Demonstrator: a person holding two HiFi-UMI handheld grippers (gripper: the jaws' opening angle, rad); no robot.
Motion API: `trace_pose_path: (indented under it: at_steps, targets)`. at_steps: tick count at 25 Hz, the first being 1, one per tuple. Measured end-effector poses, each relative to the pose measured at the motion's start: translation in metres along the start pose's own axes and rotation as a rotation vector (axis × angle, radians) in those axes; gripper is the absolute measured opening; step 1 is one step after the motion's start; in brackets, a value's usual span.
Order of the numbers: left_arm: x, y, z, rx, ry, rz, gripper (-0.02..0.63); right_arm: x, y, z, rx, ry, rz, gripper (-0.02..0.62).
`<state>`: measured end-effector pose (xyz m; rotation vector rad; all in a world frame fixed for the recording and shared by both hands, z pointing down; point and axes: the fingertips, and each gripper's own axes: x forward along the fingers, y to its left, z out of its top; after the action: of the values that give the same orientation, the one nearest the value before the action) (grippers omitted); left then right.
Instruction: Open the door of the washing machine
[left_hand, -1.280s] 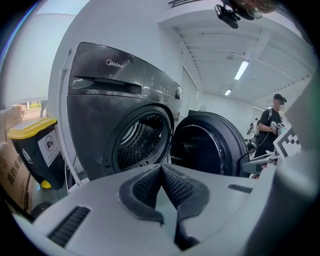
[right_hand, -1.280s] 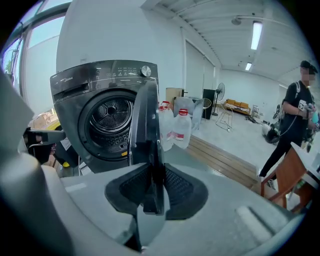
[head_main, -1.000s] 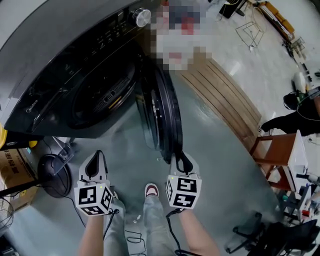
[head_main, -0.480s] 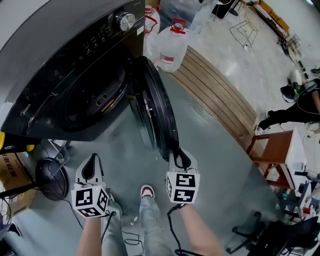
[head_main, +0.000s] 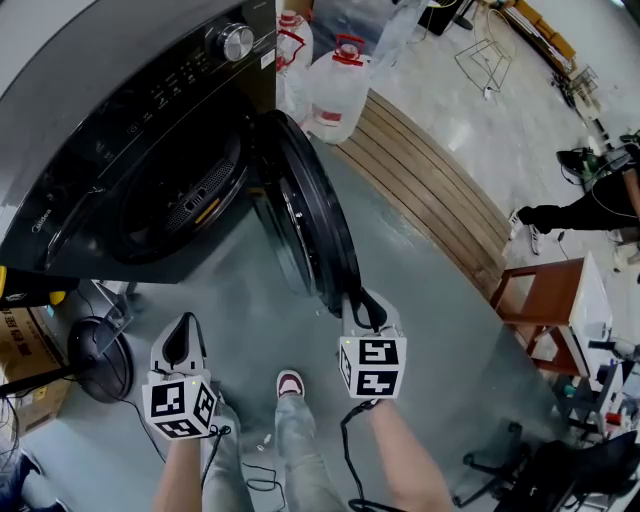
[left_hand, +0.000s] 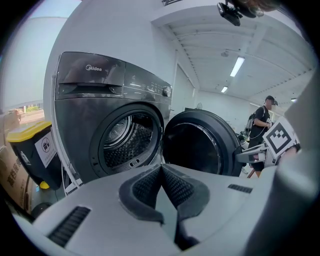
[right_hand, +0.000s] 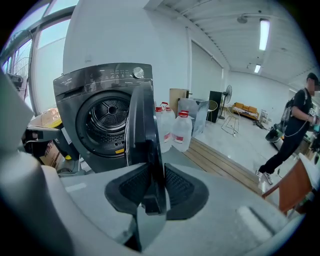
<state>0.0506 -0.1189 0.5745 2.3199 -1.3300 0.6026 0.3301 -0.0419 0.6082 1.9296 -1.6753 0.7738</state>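
Note:
A dark grey front-loading washing machine (head_main: 90, 130) fills the upper left of the head view, its drum (left_hand: 125, 137) exposed. Its round black door (head_main: 310, 225) stands swung out edge-on toward me. My right gripper (head_main: 362, 305) is shut on the door's free edge (right_hand: 150, 160), with the rim pinched between its black pads. My left gripper (head_main: 182, 340) hangs lower left, apart from the machine, shut with nothing between its pads (left_hand: 161, 182).
Two clear water jugs (head_main: 335, 85) stand beside the machine. A slatted wooden platform (head_main: 440, 200) runs right of the door. A floor fan (head_main: 95, 355), a cardboard box (head_main: 25, 350) and a yellow-lidded bin (left_hand: 32, 150) sit left. A wooden chair (head_main: 550, 310) and a person (head_main: 590, 205) are at right.
The door has swung further out from the machine with my right gripper on its edge. Both grippers shifted slightly down in the head view, and the water jugs have come into view.

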Motion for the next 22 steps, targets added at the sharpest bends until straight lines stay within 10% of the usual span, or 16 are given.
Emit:
trace_pose_path:
  at_steps: [22]
  targets:
    - [0.025,-0.028,-0.006,0.01,0.026,-0.022,0.005,0.011,-0.066,0.01,0.012,-0.03,-0.025,0.095]
